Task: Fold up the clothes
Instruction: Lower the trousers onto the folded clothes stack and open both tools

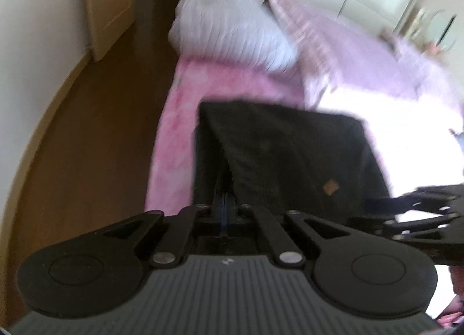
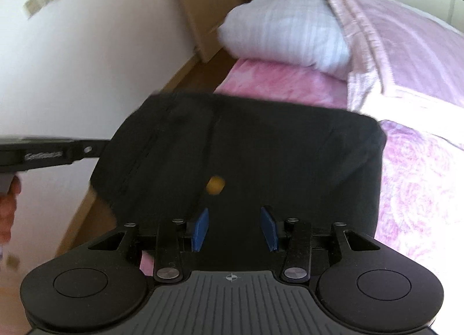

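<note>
The black garment (image 2: pixel 261 161) looked like a soft, matt woven cloth with a stitched seam and a small tan patch (image 2: pixel 215 184). The pink sheet (image 1: pixel 185 108) was fuzzy, mottled cloth; the pillow (image 2: pixel 284 30) a smooth, faintly striped cotton. The right gripper (image 2: pixel 235 226) was matt black plastic with shiny metal rivets, blue plastic pads (image 2: pixel 201 229) and a ribbed grey body. The floor (image 1: pixel 95 132) was smooth brown wood with a low sheen

Bright daylight, blown-out glare on bedding (image 1: pixel 391 137), motion blur, perhaps soft focus, fisheye-bent edges
</note>
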A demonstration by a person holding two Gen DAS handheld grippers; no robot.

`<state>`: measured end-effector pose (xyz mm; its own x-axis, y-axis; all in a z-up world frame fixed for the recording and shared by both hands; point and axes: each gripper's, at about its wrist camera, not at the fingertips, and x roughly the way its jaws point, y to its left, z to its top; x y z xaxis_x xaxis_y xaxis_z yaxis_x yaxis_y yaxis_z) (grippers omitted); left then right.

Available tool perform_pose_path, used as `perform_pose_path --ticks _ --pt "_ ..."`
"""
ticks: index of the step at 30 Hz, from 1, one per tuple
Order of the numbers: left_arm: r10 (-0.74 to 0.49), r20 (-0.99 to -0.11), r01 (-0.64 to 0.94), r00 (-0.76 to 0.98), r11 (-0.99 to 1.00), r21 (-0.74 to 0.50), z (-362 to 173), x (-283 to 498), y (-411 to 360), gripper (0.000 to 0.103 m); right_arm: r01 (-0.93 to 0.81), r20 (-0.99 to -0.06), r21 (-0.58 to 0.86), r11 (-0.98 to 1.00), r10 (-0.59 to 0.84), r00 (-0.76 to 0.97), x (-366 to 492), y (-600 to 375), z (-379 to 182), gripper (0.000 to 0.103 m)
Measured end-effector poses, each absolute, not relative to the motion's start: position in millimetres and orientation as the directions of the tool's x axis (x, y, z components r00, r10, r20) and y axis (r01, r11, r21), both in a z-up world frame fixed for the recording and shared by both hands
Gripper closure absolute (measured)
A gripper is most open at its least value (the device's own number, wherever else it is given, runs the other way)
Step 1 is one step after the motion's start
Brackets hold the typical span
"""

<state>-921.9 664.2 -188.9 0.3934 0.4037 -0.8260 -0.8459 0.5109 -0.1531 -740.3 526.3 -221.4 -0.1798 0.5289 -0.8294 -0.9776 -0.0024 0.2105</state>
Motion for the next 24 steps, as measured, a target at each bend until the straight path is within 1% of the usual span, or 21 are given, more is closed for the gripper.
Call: perform_pose_path --ticks 1,2,5,8,9,10,13,15,18,19,21,22,23,24 --pt "0.403 -0.843 -0.858 0.357 0.498 -0.125 -195 -923 662 0.103 -0.979 -0.836 0.201 -0.016 0.519 -0.180 -745 524 -225 0.058" --pt "0.416 -0.842 -0.872 0.344 0.474 -0.122 -195 -926 661 0.103 -0.981 -0.840 0.192 -0.020 0.513 -0.175 -749 524 -229 0.058" --pt "0.504 -0.796 -0.903 0.335 0.414 -0.117 -168 -937 652 0.103 -0.985 -0.841 0.174 -0.022 0.516 -0.160 -756 524 -233 0.058" --pt "0.473 -0.762 -0.851 0.443 0.489 -0.192 -146 -937 642 0.103 -0.983 -0.822 0.182 -0.014 0.547 -0.160 -756 519 -222 0.058" --pt "0.447 -0.757 -0.827 0.477 0.520 -0.214 -145 -933 639 0.102 -0.983 -0.818 0.181 -0.012 0.553 -0.158 -756 515 -219 0.058" --pt "0.432 -0.760 -0.813 0.485 0.543 -0.210 -149 -926 634 0.102 -0.984 -0.817 0.180 -0.012 0.555 -0.156 -757 512 -217 0.058" --pt "0.406 -0.812 -0.824 0.419 0.547 -0.151 -181 -911 631 0.102 -0.984 -0.826 0.179 -0.018 0.541 -0.160 -756 502 -214 0.058" --pt "0.406 -0.829 -0.859 0.385 0.486 -0.161 -201 -913 635 0.102 -0.984 -0.824 0.178 -0.020 0.543 -0.160 -753 494 -211 0.058" --pt "0.435 -0.817 -0.879 0.377 0.447 -0.168 -181 -915 628 0.102 -0.984 -0.822 0.177 -0.022 0.546 -0.160 -748 481 -206 0.058" --pt "0.447 -0.812 -0.882 0.376 0.441 -0.166 -172 -915 624 0.099 -0.984 -0.822 0.176 -0.022 0.547 -0.160 -746 476 -204 0.058" --pt "0.479 -0.812 -0.898 0.333 0.424 -0.118 -153 -912 605 0.086 -0.984 -0.823 0.176 -0.013 0.547 -0.154 -741 465 -199 0.058" --pt "0.495 -0.811 -0.904 0.312 0.417 -0.093 -145 -910 594 0.073 -0.984 -0.828 0.177 -0.003 0.541 -0.151 -738 458 -197 0.058" --pt "0.506 -0.807 -0.908 0.303 0.411 -0.083 -138 -908 582 0.066 -0.984 -0.832 0.179 0.007 0.534 -0.148 -735 452 -195 0.058" --pt "0.518 -0.803 -0.911 0.296 0.406 -0.074 -131 -906 570 0.066 -0.983 -0.836 0.181 0.018 0.529 -0.145 -732 445 -193 0.058"
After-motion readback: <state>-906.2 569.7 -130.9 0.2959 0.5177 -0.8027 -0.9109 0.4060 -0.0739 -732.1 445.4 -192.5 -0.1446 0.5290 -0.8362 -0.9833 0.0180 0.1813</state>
